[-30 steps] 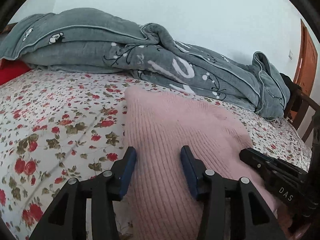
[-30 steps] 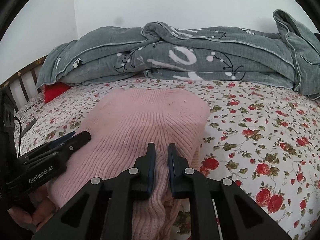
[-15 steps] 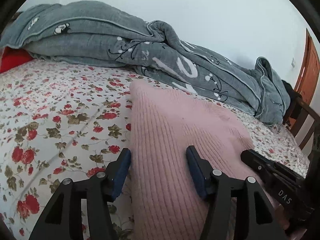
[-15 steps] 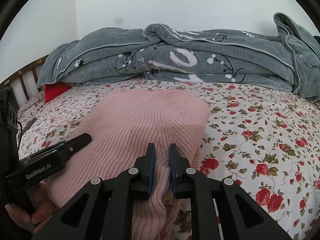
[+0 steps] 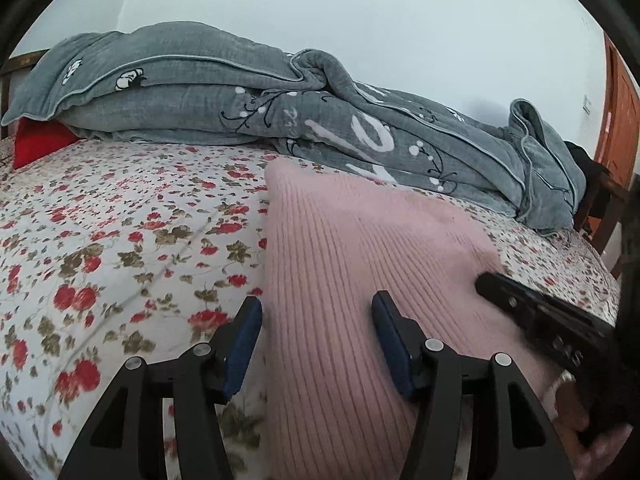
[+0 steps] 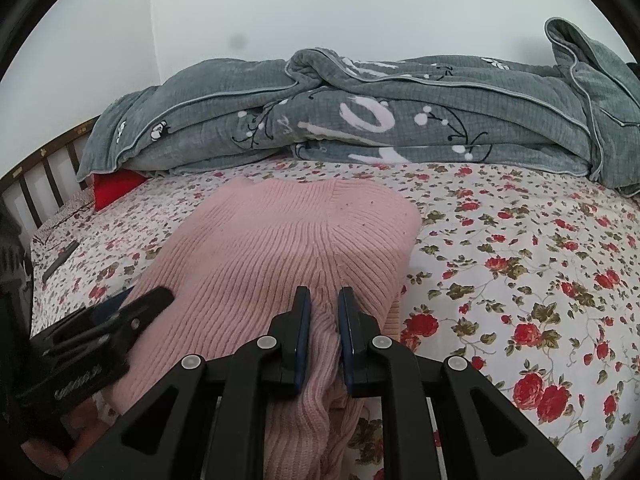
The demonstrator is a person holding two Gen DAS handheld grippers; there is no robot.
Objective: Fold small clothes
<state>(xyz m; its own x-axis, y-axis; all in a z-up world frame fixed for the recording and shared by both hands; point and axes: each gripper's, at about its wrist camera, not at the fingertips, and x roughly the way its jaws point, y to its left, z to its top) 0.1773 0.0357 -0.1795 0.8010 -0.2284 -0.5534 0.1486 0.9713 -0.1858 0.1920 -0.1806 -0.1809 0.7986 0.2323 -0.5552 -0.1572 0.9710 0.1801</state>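
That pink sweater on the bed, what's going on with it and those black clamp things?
A person is folding the pink sweater on the flowered bedsheet, with a two-finger gripper in each hand. The right gripper is pinched shut on a bunched fold at the sweater's near edge. The left gripper has just been opening; its jaws now straddle the sweater's left edge without pressing on it. A grey quilt lies heaped along the wall behind.

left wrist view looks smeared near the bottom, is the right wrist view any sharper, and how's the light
Left wrist view: floral sheet smeared at lower left; pink sweater ribs soft. Right wrist view: sharper, ribs crisp. Both: soft even light, faint shadows, fisheye bending with dark corners.
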